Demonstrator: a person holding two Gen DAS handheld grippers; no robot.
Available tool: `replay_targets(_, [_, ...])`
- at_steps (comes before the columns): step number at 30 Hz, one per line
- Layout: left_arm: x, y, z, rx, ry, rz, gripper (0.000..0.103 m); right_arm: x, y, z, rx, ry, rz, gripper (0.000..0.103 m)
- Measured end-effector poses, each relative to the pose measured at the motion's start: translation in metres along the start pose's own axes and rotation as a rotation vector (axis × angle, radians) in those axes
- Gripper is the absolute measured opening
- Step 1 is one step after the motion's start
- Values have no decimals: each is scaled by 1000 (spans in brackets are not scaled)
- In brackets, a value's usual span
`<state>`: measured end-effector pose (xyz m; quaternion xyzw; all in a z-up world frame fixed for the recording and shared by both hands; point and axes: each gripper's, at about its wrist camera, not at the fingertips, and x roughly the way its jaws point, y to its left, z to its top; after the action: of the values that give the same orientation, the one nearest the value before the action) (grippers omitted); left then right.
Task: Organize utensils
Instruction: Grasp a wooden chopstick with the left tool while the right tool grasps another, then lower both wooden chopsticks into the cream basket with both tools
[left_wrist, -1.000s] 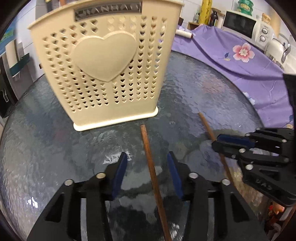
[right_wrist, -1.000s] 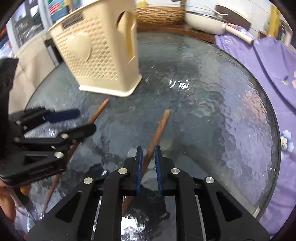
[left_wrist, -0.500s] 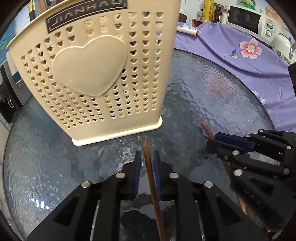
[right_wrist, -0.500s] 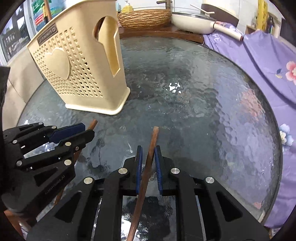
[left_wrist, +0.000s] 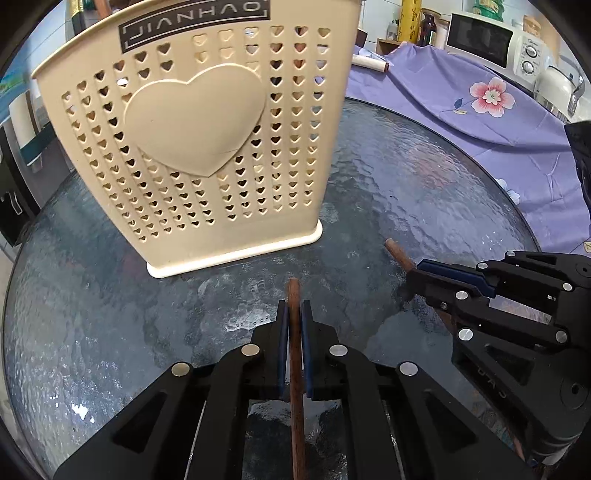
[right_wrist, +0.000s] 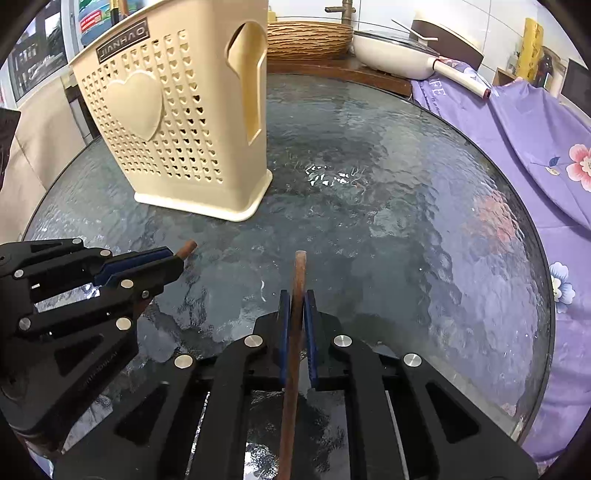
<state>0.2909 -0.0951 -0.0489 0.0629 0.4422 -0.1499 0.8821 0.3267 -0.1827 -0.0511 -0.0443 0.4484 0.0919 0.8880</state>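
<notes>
- The left gripper (left_wrist: 294, 306) is clamped tight on a brown chopstick (left_wrist: 295, 369); the blue pads press both sides of it, and its tip pokes out just past the fingertips toward 12 o'clock.
- The right gripper (right_wrist: 297, 295) is likewise closed hard on a second chopstick (right_wrist: 293, 350), whose tip also sticks out ahead of the fingers.
- In the left wrist view the right gripper (left_wrist: 415, 273) sits at 3 o'clock, with its chopstick end showing just beyond the fingers.
- In the right wrist view the left gripper (right_wrist: 177, 260) sits at 9 o'clock, a chopstick tip showing at its fingertips.
- A cream holder (left_wrist: 207, 147) with heart-shaped holes stands upright on the glass table (left_wrist: 424, 192), at 11 o'clock from both grippers, apart from both chopsticks.
- A purple floral cloth (right_wrist: 517, 129) lies at 2 o'clock beyond the table rim.
</notes>
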Motion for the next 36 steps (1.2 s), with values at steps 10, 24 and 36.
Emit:
replay_targets(10, [-8, 8, -5, -37, -6, -53, 7, -12, 1, -9, 25, -37, 43, 8])
replay_targets(24, [-72, 23, 3, -71, -138, -94, 7, -73, -8, -1, 88, -189, 166, 8])
replay_targets(36, [-147, 29, 9, -60, -294, -152, 7, -155, -21, 13, 123, -362, 301, 8])
